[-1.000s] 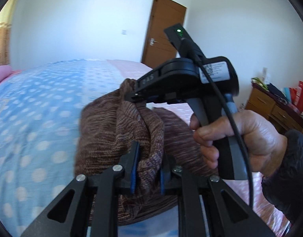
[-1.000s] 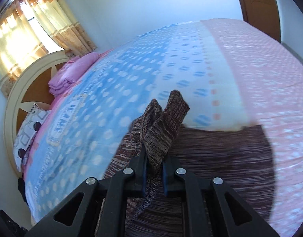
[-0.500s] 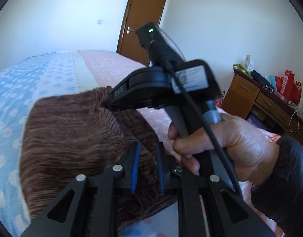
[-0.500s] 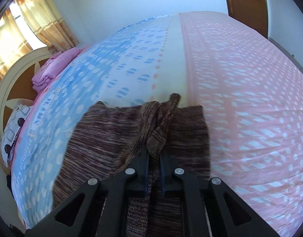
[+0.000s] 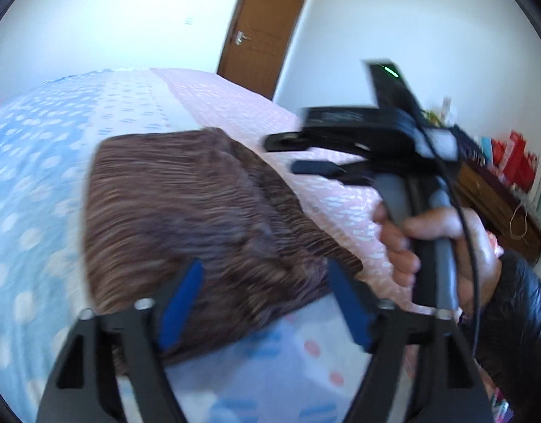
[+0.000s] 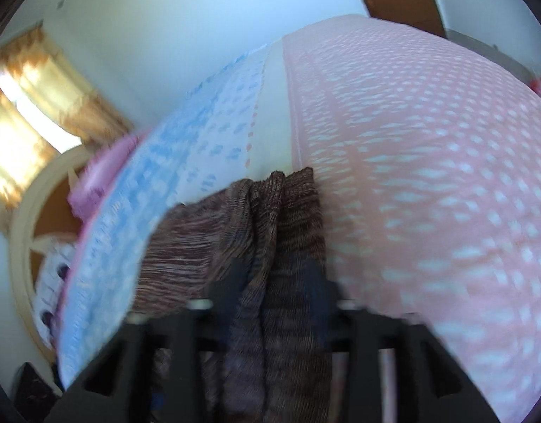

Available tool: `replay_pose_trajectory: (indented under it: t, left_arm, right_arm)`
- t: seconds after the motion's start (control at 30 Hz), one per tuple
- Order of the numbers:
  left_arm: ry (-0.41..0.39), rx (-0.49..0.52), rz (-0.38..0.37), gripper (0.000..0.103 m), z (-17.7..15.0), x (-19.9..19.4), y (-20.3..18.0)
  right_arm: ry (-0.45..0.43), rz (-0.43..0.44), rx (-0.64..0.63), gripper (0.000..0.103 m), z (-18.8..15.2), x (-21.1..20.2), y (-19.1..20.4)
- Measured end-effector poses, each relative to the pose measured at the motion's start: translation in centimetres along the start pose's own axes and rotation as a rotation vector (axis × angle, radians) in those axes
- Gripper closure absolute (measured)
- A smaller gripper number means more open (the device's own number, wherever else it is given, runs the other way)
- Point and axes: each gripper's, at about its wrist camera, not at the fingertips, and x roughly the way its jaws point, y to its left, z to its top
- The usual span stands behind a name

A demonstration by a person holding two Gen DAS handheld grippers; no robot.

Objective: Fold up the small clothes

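Observation:
A brown knitted garment [image 5: 185,211] lies folded on the bed, across the blue and pink halves of the cover. My left gripper [image 5: 266,299] is open, its blue-padded fingers [image 5: 180,299] spread wide over the garment's near edge. My right gripper [image 5: 305,157] shows in the left wrist view, held by a hand, above and right of the garment with its fingers apart. In the blurred right wrist view the right gripper [image 6: 275,278] stands open around a bunched ridge of the garment [image 6: 281,218], which rests on the bed.
The bed cover [image 5: 30,183] is blue with white dots on the left and pink [image 6: 429,162] on the right. A brown door [image 5: 263,31] is beyond the bed. A wooden dresser [image 5: 499,190] with red bags stands at right. A headboard [image 6: 27,211] and pink pillow [image 6: 101,176] are at left.
Both grippers have opened and let go of the garment, which has dropped onto the bed. The right gripper has pulled away to the right.

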Motion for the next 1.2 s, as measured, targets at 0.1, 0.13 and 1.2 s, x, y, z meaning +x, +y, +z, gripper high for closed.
replay_pose_trajectory:
  t: [0.1,0.13,1.2]
  left_arm:
    - [-0.029,-0.03,0.023,0.024,-0.7,-2.8,1.9]
    - [-0.041,-0.048,0.044,0.024,-0.8,-3.6,2.6]
    - [-0.003,-0.18,0.162,0.024,3.1,-1.3,8.2]
  right_arm:
    - [-0.018,0.051,0.0,0.045,-2.0,-2.1,1.2]
    - [-0.011,0.056,-0.002,0.045,-2.7,-2.2,1.7]
    - [0.092,-0.212,-0.352,0.089,-5.2,-1.0,5.1]
